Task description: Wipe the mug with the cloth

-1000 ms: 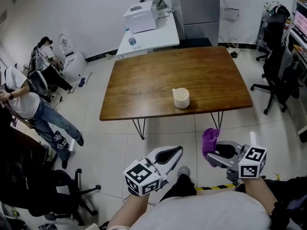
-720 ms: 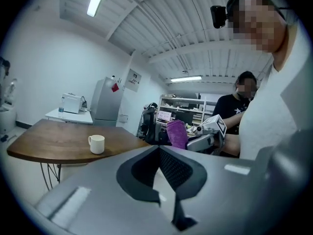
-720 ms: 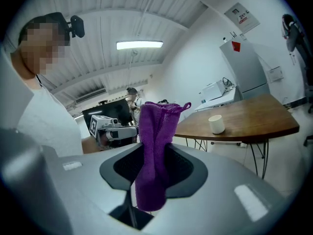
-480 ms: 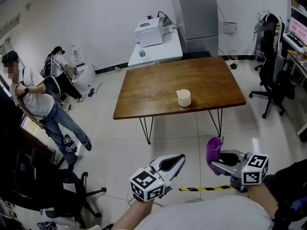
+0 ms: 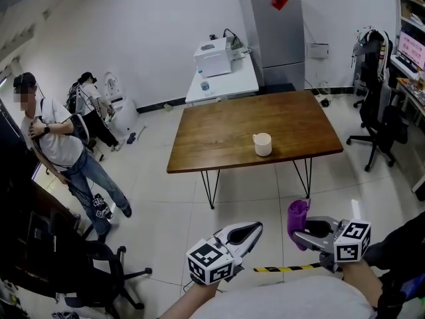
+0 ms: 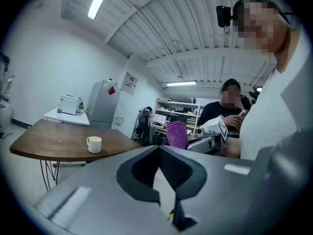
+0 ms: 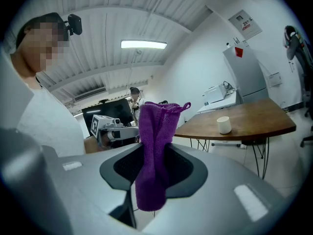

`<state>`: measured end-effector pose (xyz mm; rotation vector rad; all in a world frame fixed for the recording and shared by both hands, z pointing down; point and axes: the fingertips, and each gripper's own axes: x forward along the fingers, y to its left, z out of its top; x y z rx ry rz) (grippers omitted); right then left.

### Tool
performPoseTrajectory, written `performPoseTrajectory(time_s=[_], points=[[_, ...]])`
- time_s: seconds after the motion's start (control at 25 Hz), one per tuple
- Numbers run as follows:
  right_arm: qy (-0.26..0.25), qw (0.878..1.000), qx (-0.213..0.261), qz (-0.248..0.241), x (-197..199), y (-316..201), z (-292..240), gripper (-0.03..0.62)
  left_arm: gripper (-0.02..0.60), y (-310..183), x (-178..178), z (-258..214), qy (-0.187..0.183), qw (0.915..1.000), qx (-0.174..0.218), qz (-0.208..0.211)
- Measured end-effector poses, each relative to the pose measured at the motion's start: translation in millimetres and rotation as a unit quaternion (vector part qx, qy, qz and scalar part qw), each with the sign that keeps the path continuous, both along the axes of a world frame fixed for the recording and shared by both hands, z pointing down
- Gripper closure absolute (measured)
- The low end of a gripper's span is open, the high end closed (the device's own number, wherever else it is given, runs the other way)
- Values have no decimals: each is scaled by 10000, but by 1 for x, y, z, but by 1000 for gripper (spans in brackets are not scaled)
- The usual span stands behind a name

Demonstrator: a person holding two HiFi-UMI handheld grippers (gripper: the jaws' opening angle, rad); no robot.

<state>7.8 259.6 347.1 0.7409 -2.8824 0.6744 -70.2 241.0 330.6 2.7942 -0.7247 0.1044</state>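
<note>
The cream ceramic mug [image 5: 263, 144] stands on the brown wooden bench [image 5: 226, 131], toward its near right side. Before the bench, well apart from it over the tiled floor [image 5: 166, 205], the left tongs [image 5: 254, 229] sit left of the right tongs [image 5: 299, 236], with the purple cloth [image 5: 297, 215] between the right jaws. A person [image 5: 56, 145] stands far left.

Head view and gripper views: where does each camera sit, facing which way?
Head view: on the person's head, steeply down at table, mug; left gripper, right gripper show.
Left gripper view: on left gripper, along its shut, empty jaws; torso at right.
Right gripper view: on right gripper, along jaws shut on purple cloth; torso at left.
Shared: mug in all three.
</note>
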Motion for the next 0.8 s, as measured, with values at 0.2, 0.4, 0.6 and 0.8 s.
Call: performPoseTrajectory(time_s=[0.2, 0.4, 0.6, 0.8], points=[[26, 10000, 25, 12, -4, 7, 0, 461, 580, 1, -5, 1, 81, 9998, 36, -186], [-127, 9999, 22, 5, -3, 12, -5, 461, 580, 9, 5, -1, 85, 10000, -7, 13], [-93, 10000, 6, 8, -6, 14, -4, 461, 580, 12, 7, 0, 48, 9999, -28, 128], [-65, 10000, 16, 11, -8, 14, -1, 461, 580, 12, 10, 2, 18, 9998, -39, 196]])
